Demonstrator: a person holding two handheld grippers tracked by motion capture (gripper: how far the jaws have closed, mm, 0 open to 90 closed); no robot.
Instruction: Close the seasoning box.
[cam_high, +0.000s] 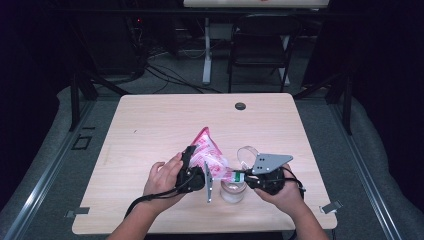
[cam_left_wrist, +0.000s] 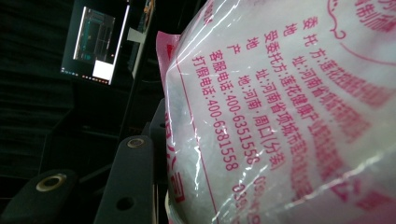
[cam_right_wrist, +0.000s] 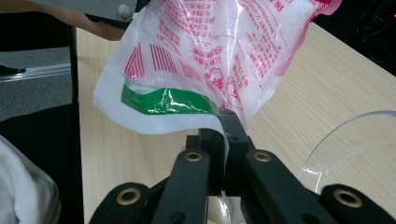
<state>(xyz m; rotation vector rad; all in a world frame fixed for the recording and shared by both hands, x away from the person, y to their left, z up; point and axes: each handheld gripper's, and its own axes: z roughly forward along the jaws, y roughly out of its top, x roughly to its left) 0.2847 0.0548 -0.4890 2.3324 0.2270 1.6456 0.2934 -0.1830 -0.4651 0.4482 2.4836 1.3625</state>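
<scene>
One bag (cam_high: 210, 156) on show, pink-and-white plastic with red print, held up off the desk (cam_high: 150, 130) between two grippers. One glass jar (cam_high: 233, 191) standing on the desk directly beneath the bag's lower corner, and one clear round lid (cam_high: 246, 156) lying just beyond it, near the right gripper. One dark round grommet (cam_high: 240, 106) far back on the desk, well apart from all of it.

Left gripper (cam_high: 192, 172) at the bag's left side, in the person's left hand (cam_high: 162, 179). From the high view, hard to read the jaws there. From the left gripper view, a different story: bag (cam_left_wrist: 289, 112) bulging right up against the camera, white grains visible through the film, lines of red characters and phone numbers legible, jaws clamped on the bag's lower part. Also a lit monitor (cam_left_wrist: 95, 42) off in the dark background.

Right gripper (cam_high: 245, 177) in the right hand (cam_high: 285, 192), coming in from the right. The right gripper view (cam_right_wrist: 226, 140) gives the detail lost from above: jaws pressed tight together, pinching the white bottom edge of the bag (cam_right_wrist: 210, 60) just under a green strip (cam_right_wrist: 163, 100). Same view catches the curved edge of the clear lid (cam_right_wrist: 345, 140) at right, on the wood.

Beyond the desk, one black chair (cam_high: 260, 45) on the floor.
</scene>
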